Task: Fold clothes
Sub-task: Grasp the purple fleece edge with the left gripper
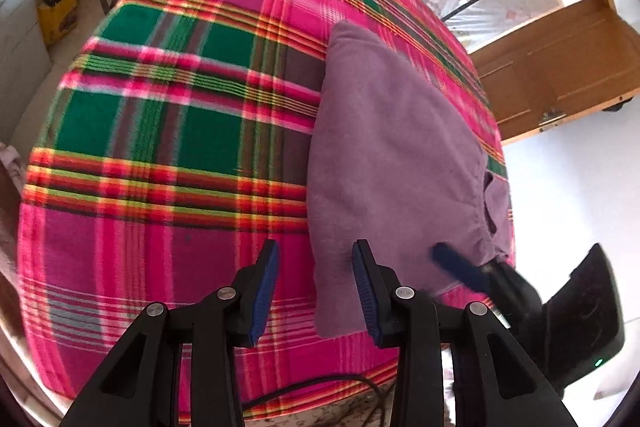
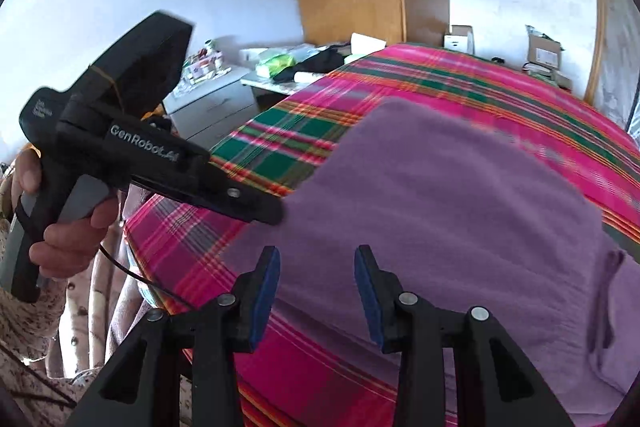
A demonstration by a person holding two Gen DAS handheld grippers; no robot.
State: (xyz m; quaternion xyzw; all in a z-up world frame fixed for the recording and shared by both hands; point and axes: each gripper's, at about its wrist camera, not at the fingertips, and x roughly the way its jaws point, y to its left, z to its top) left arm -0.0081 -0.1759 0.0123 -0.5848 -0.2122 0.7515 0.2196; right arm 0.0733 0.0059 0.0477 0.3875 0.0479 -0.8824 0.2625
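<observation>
Left wrist view: the left gripper (image 1: 316,287) sits at the bottom centre, jaws parted to a moderate gap with nothing between the ribbed blue pads. Its right-hand pad overlaps the lower left corner of the purple garment (image 1: 392,155), a soft, matte, fleecy piece folded into a long tapered shape running from centre to lower right. It lies flat on a plaid blanket (image 1: 168,131) of pink, green and orange woven bands. The right gripper (image 1: 460,269) enters blurred at lower right, over the garment's gathered hem.

Right wrist view: the right gripper (image 2: 316,291) sits at bottom centre, jaws moderately apart, holding nothing, above the garment's near edge. The left gripper, hard black plastic, crosses from the left, its tip at the garment's left edge, held by a hand (image 2: 68,239).
</observation>
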